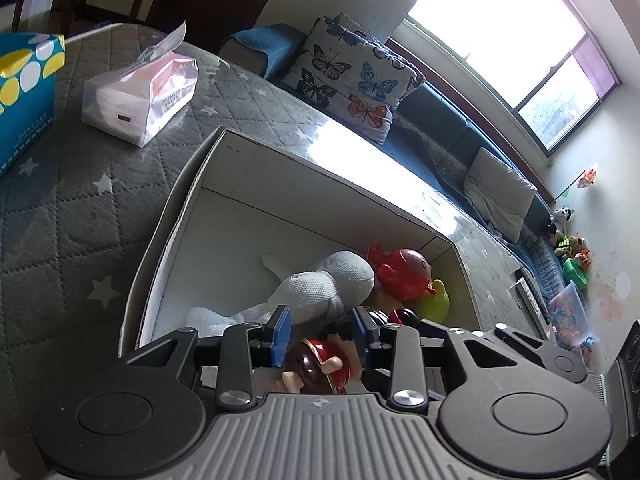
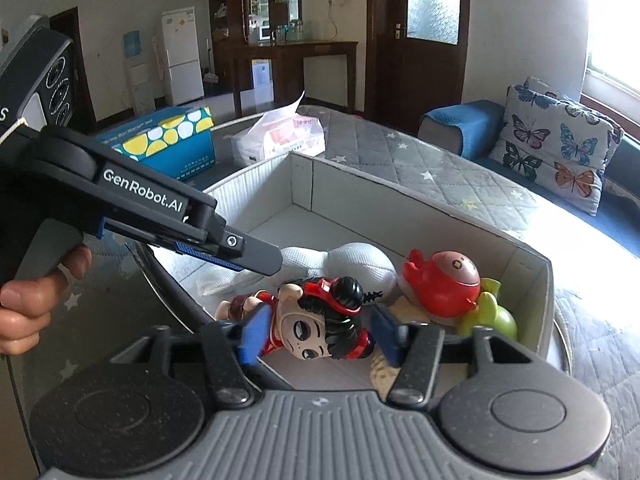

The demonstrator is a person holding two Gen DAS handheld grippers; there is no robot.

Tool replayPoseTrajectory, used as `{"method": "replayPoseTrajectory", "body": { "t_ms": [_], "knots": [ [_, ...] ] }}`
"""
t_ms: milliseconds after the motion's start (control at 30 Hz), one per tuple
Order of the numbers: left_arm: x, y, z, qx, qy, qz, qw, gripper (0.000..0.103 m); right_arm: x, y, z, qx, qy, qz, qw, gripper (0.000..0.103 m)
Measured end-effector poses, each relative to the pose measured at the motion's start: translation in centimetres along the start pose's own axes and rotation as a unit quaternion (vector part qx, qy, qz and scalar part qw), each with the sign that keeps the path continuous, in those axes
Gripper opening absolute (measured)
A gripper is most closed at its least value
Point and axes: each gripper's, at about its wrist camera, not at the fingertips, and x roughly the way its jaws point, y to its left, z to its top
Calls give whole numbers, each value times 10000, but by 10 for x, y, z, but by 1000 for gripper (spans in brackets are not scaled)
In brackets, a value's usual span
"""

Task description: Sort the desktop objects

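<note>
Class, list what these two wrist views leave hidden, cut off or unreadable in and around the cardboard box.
- Doll: its legs, left wrist view, cut off behind the left tool body.
- Yellow-green toy: mostly hidden under the red toy, both views.
- Cardboard box near wall: right wrist view, blocked by the right tool.
- Tissue pack print: too small to read.
- White cloth toy: its shape is unclear, partly behind the left tool.

The doll's [image 1: 316,364] legs are hidden behind the left gripper [image 1: 320,332]; the yellow-green toy [image 2: 490,316] is mostly covered.
</note>
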Motion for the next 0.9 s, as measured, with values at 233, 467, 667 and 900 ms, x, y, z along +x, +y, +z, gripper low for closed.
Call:
{"method": "replayPoseTrajectory", "body": {
  "t_ms": [233,467,667,900],
  "knots": [
    [-18,-12,-7,228,-193,153,9994,36,-29,7,-11,233,-278,-66,9993,67],
    [-39,-27,-24,475,-424,277,9976,36,-60,19,-25,335,-565,-178,9977,80],
    [-55,-44,-46,728,-573,298,9953,36,-82,28,-43,485,-688,-276,9961,90],
    [-68,-58,-73,980,-751,351,9917,36,-99,31,-61,612,-778,-362,9944,101]
  ]
}}
